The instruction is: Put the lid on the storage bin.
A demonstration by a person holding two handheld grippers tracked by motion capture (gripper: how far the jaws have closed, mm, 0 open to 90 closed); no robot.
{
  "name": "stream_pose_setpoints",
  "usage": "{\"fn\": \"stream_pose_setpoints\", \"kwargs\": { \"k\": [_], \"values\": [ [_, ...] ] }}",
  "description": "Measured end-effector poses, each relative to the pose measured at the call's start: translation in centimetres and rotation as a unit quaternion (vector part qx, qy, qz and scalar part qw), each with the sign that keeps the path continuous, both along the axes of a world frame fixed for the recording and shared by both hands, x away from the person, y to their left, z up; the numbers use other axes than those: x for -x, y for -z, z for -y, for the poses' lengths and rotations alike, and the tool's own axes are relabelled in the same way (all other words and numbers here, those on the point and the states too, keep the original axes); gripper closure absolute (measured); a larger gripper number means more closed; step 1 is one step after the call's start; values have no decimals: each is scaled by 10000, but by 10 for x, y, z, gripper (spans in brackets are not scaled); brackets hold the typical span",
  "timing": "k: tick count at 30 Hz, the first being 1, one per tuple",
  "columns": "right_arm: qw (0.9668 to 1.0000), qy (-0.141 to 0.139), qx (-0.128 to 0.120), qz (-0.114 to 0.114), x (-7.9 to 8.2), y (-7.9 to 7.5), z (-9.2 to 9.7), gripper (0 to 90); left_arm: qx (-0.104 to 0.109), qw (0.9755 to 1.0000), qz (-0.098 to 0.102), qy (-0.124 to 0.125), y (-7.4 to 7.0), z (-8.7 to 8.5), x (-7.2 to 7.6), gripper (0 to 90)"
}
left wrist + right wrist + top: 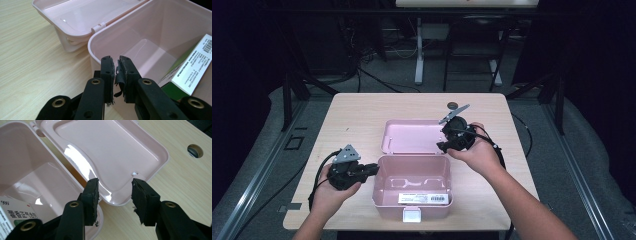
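Observation:
A pink plastic box (387,206) stands open at the table's near middle, its lid (412,136) lying flat behind it. Inside lies a white and green medicine carton (423,198). My left gripper (374,169) is level at the box's left wall, tips against its outside. In the left gripper view its jaws (116,61) keep only a narrow slit with nothing but frayed pad tape in it, before the box (162,30) and carton (192,67). My right gripper (441,146) hovers open over the lid's right front corner (150,170), nothing between its pads (115,195).
A round cable hole (453,105) sits in the wooden table behind the lid, also visible in the right gripper view (195,150). A white latch (411,215) hangs on the box's front wall. Bare tabletop (342,120) lies to the left. Desk legs and cables stand beyond the table.

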State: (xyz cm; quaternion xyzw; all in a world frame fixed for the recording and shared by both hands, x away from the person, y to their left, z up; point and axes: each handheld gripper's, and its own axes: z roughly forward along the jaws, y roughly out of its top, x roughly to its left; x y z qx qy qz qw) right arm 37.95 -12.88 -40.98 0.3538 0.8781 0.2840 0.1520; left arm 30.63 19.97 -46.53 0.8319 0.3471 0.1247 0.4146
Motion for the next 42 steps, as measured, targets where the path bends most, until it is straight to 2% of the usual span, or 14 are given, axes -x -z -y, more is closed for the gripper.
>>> {"fn": "stream_pose_setpoints", "kwargs": {
  "k": [10,13,24,36,39,42],
  "values": [
    [9993,313,-176,-75,-17,4,5,567,-1,10000,6,-12,0,0,0,827],
    [9984,443,-322,-156,-24,5,7,568,-10,10000,8,-7,0,0,0,827],
    [9965,743,-393,-25,-39,9,5,584,13,10000,7,2,0,0,0,827],
    [9922,1130,-528,-57,-57,19,2,592,14,10000,6,8,0,0,0,827],
    [9898,1289,-600,-94,-64,21,5,595,18,10000,4,9,0,0,0,827],
    [9893,1348,-551,-109,-67,23,6,597,26,10000,-12,9,0,-1,0,827]
  ]
}}
